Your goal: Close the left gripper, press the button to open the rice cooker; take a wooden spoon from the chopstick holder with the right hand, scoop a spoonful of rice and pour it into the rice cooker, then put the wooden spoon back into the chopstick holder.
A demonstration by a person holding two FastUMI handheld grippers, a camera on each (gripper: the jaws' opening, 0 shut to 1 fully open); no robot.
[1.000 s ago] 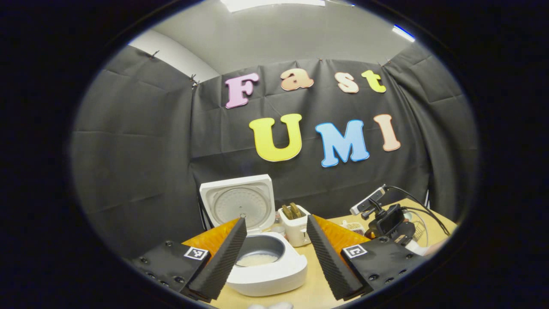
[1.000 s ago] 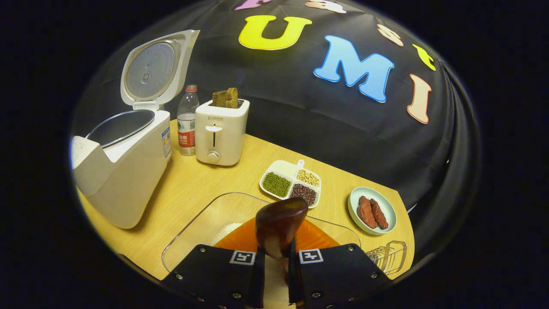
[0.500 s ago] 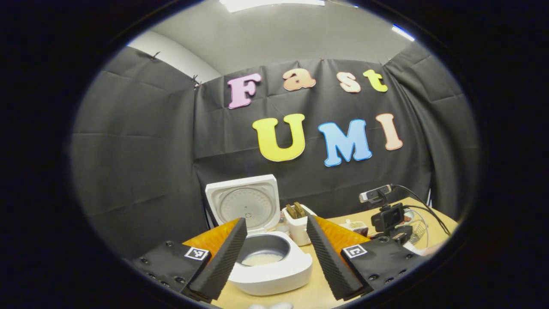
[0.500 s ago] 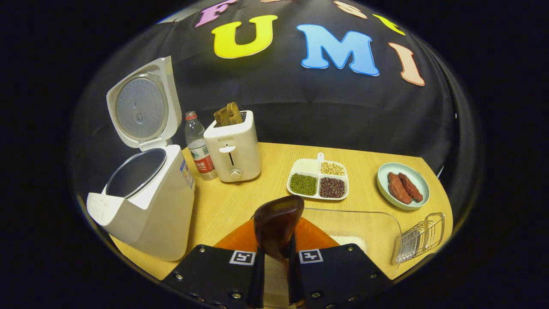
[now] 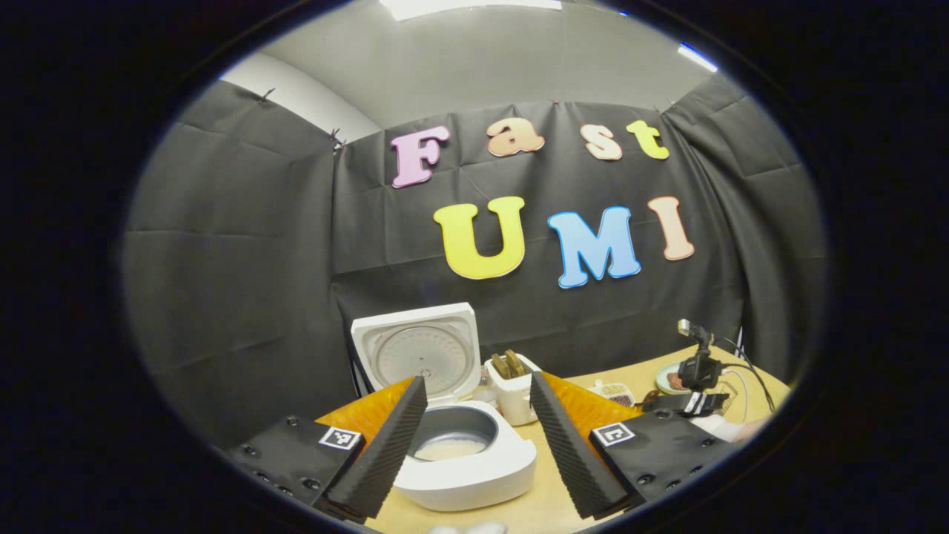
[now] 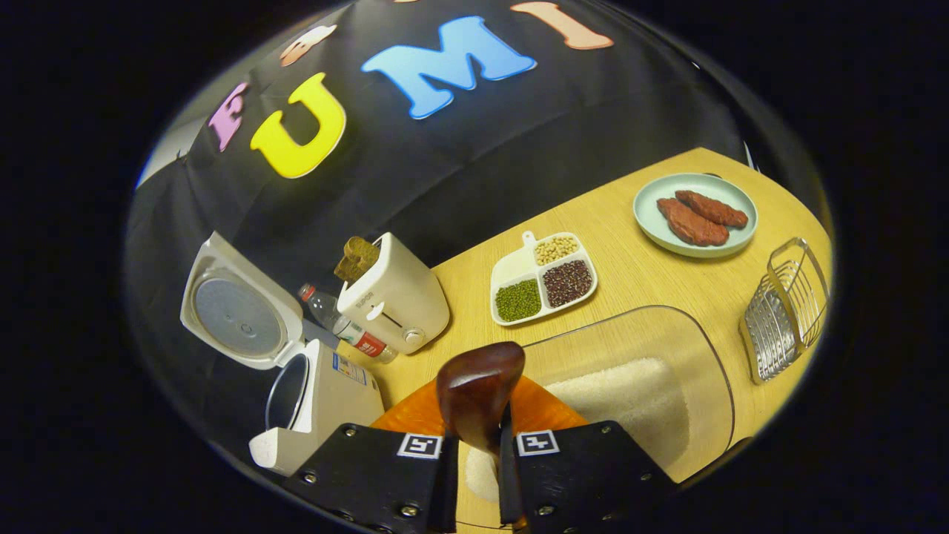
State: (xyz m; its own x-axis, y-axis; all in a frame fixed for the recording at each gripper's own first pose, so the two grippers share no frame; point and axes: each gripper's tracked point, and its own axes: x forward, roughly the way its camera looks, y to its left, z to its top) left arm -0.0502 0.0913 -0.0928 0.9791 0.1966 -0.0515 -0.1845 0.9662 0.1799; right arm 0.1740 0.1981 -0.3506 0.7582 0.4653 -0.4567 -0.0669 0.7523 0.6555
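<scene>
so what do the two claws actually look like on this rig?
Left claw: black housing blocks with small screws, each bearing a square black-and-white tag, orange translucent panels behind ribbed, wedge-shaped fingers. Right claw: the same black screwed blocks, tags and orange panel. Seen from the left gripper view, it carries a small black camera with cables.

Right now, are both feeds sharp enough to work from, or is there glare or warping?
Left gripper view: sharp, evenly lit, ceiling lights bright at the top edge; rice cooker clear between the fingers. Right gripper view: strongly tilted and fisheye-bent at the rim; spoon glossy with a highlight, rice tray shows faint reflections, no blur.
</scene>
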